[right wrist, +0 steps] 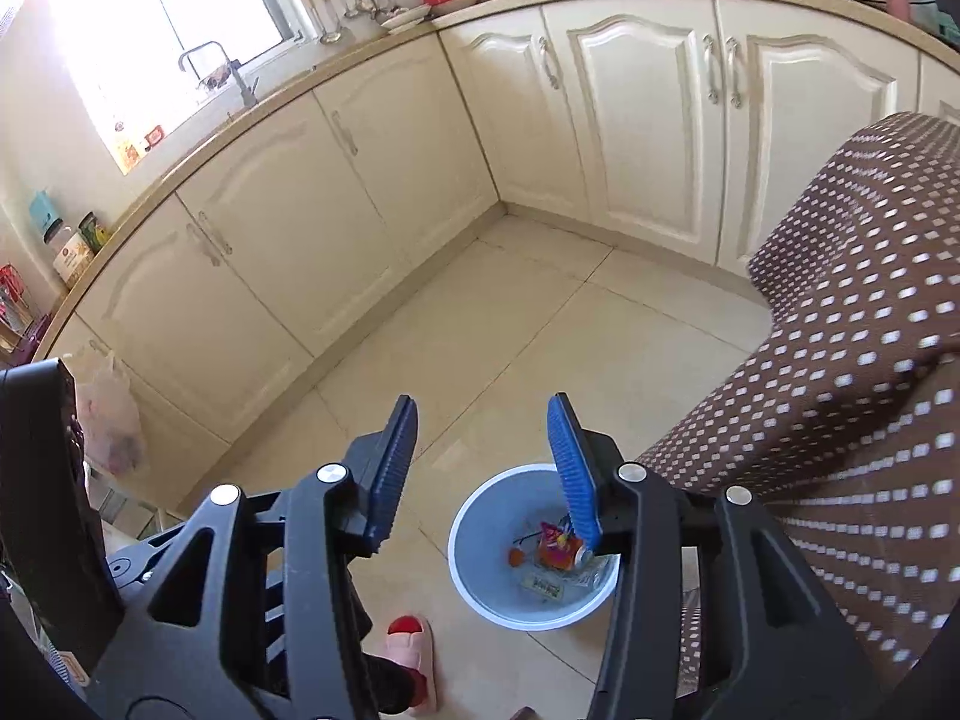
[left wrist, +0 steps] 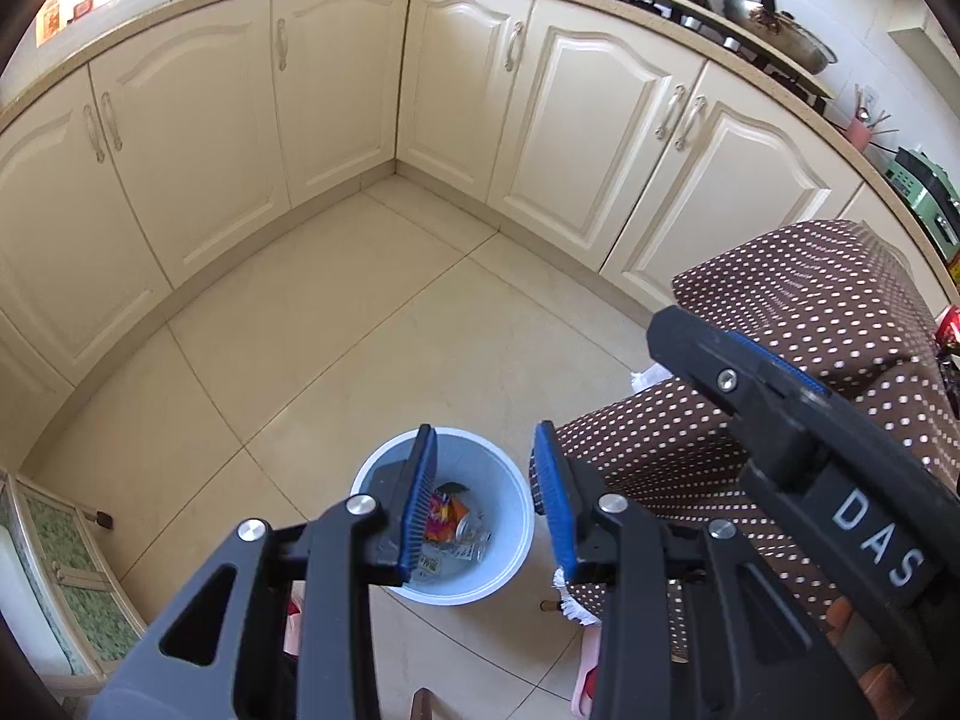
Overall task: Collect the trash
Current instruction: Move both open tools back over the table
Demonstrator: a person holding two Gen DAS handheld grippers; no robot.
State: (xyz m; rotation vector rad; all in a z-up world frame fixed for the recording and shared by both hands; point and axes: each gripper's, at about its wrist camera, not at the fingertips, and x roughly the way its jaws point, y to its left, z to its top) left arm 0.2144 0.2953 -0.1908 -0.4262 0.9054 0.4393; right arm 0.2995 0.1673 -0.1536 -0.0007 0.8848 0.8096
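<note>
A pale blue waste bin (left wrist: 510, 546) stands on the tiled floor below me, with wrappers, paper and a can (left wrist: 456, 528) in it. My left gripper (left wrist: 486, 474) is open and empty, high above the bin. In the right wrist view the same bin (right wrist: 480, 576) holds the same trash (right wrist: 555, 546). My right gripper (right wrist: 486, 450) is open and empty, above and a little left of the bin. The right gripper's body (left wrist: 780, 420) also shows at the right of the left wrist view.
Cream cabinets (left wrist: 336, 90) line the corner under a countertop with a sink tap (right wrist: 231, 69) and a stove with pans (left wrist: 774, 24). The person's brown dotted clothing (left wrist: 798, 312) fills the right. A pink slipper (right wrist: 414, 648) and a hanging plastic bag (right wrist: 111, 414) are at the left.
</note>
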